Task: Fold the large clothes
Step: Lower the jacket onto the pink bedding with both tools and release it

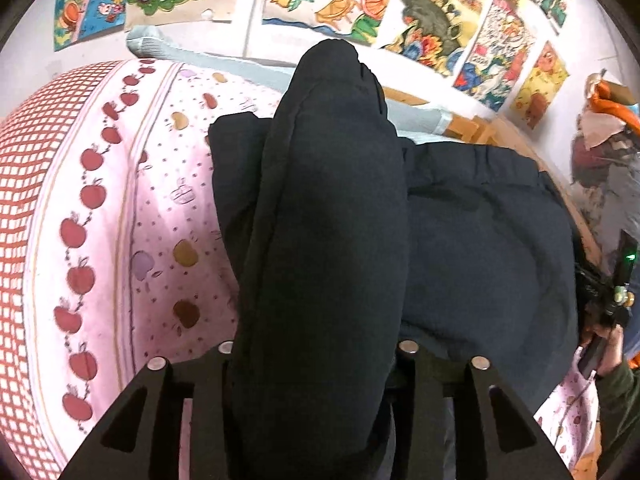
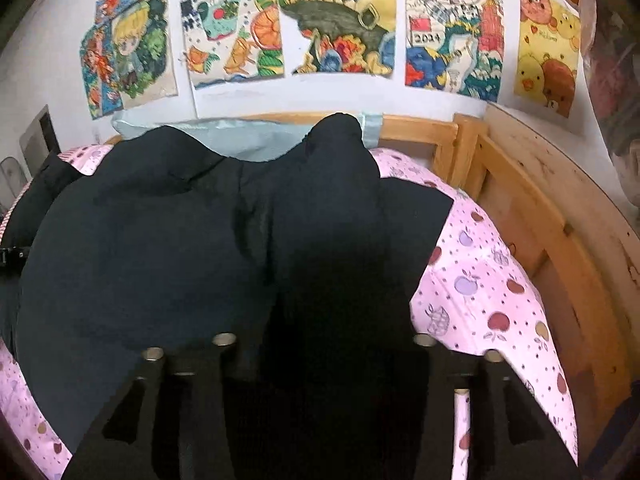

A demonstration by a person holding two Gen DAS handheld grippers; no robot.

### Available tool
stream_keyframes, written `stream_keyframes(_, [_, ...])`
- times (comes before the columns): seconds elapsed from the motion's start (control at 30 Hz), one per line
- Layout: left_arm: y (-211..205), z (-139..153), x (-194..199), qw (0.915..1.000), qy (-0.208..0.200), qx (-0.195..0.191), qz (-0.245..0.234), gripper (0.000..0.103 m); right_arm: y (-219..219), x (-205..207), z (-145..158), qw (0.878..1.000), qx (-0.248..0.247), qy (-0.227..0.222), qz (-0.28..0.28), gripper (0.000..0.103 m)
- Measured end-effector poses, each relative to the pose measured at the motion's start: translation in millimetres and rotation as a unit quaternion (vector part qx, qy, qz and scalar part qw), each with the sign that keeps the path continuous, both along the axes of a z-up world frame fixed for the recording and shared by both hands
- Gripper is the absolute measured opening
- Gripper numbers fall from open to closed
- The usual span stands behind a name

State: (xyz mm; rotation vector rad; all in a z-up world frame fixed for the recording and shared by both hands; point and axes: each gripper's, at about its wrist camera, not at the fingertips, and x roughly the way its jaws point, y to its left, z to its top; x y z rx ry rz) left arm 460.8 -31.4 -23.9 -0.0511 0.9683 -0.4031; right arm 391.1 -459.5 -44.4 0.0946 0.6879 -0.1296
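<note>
Dark trousers (image 1: 480, 240) lie on the pink apple-print bedsheet (image 1: 168, 208); the left gripper (image 1: 316, 360) and right gripper (image 2: 324, 344) each clamp a raised fold of them.

Dark navy trousers (image 1: 480, 240), elastic waistband, spread on pink apple-print bedsheet (image 1: 168, 216), one bunched fold raised

1. Soft, even indoor light; the wall drawings (image 2: 340, 20) are bright and fairly sharp.
2. The dark garment (image 1: 328, 220) swallows detail, nearly black.
3. Strong fisheye bending with black vignette corners; slight blur at the edges.
</note>
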Motion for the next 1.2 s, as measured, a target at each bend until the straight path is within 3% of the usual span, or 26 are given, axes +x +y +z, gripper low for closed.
stream_keyframes(0.03, [-0.3, 0.4, -2.5, 0.9999, 0.000, 0.007, 0.008, 0.047, 0.1, -4.2, -2.0, 1.000, -0.006, 0.003, -0.009, 0.063])
stream_keyframes(0.1, [2.4, 1.5, -8.3, 0.9988, -0.001, 0.030, 0.039, 0.063, 0.2, -11.3, -0.9, 0.999, -0.024, -0.001, -0.033, 0.086])
stream_keyframes(0.27, [16.9, 15.8, -38.0, 0.9915, -0.063, 0.050, 0.103, 0.086, 1.5, -38.4, 5.7, 0.999, -0.009, -0.011, -0.040, 0.093])
stream_keyframes(0.37, [21.9, 25.6, -62.2, 0.9872, -0.111, 0.037, 0.108, 0.103, -0.5, -55.6, 13.1, 0.998, 0.002, -0.041, -0.045, 0.095])
stream_keyframes(0.47, [23.2, 31.7, -89.2, 0.9840, -0.144, 0.025, 0.102, 0.103, 0.8, -74.4, 18.7, 0.996, 0.014, -0.075, -0.049, 0.102])
stream_keyframes(0.93, [-14.1, 64.2, -180.1, 0.9583, -0.272, -0.012, 0.086, 0.103, 49.2, -141.9, 41.4, 0.985, 0.009, -0.173, -0.008, 0.102])
stream_keyframes(1.07, [-24.9, 69.0, -203.9, 0.9544, -0.287, -0.010, 0.082, 0.103, 65.2, -158.6, 47.1, 0.983, 0.005, -0.185, 0.011, 0.102])
stream_keyframes(1.2, [-28.4, 62.9, -220.2, 0.9572, -0.278, -0.008, 0.081, 0.103, 77.0, -172.5, 46.7, 0.982, 0.014, -0.187, 0.026, 0.102])
